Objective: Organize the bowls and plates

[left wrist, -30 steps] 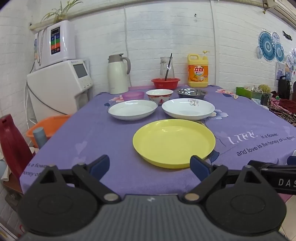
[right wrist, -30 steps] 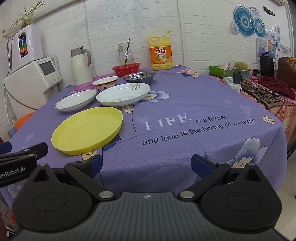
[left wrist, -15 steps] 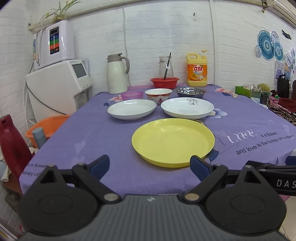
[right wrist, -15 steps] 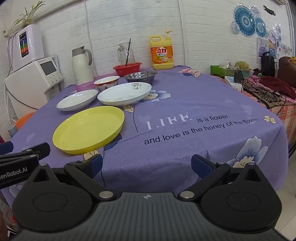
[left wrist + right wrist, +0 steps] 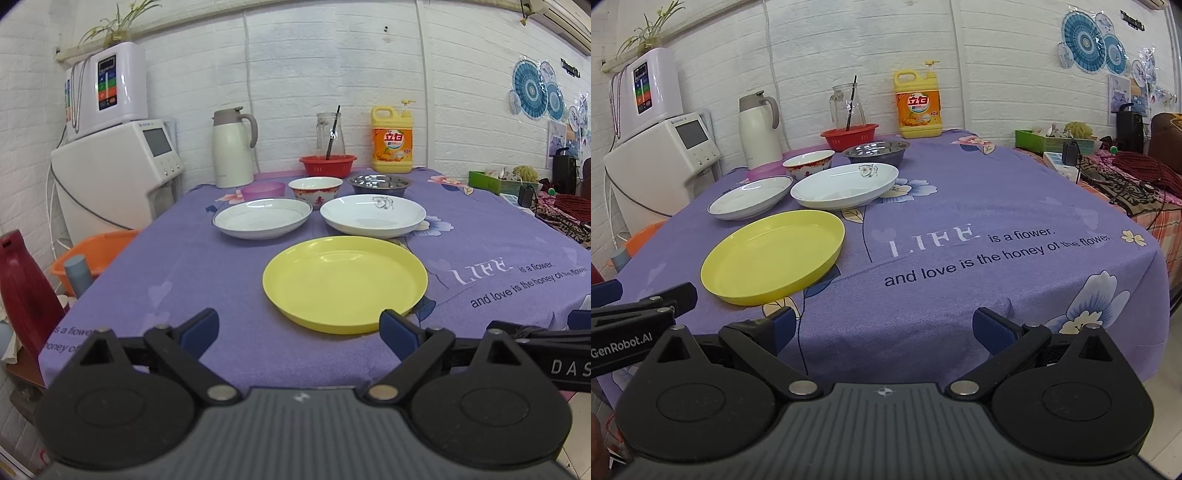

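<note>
While both grippers gape empty, yellow plate (image 5: 345, 282) sits on tablecloth (image 5: 184, 266)

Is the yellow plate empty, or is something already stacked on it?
Empty. The yellow plate lies flat on the purple tablecloth, its inside bare in both views, apart from both white plates behind it.

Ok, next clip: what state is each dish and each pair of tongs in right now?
Yellow plate: empty, flat, nearest.
Left white plate: empty, unstacked.
Right white plate: empty, unstacked.
Red-patterned bowl: upright.
Steel bowl: upright.
Purple bowl: upright.
Left tongs: open, holding nothing.
Right tongs: open, holding nothing.
</note>
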### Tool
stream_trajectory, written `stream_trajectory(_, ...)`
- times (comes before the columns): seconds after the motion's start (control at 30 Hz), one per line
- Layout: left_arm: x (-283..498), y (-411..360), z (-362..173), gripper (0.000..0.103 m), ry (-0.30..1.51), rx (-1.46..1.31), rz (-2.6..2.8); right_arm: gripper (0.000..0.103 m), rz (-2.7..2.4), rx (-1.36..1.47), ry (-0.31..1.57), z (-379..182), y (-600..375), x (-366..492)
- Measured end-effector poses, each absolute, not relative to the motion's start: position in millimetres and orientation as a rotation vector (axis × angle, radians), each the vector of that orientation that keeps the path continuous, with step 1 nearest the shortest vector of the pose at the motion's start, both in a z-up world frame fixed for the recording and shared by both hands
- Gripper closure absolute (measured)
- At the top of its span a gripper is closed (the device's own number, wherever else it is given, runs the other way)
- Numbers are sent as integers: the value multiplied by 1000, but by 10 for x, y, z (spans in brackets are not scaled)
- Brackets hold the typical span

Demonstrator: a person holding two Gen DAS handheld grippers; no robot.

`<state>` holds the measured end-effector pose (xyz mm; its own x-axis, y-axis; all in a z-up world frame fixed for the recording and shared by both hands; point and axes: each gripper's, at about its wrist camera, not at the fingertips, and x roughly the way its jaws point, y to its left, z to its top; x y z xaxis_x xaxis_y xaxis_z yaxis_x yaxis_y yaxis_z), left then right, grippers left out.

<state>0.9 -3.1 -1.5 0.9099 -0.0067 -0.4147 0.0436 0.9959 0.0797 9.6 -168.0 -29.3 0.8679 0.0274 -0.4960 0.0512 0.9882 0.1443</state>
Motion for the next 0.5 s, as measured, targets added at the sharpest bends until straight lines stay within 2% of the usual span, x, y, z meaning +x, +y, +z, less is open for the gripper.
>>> stream_trajectory(0.5, -2, -13, 5, 11, 419, 69, -30, 0, 15, 153, 523, -268, -1652, 90)
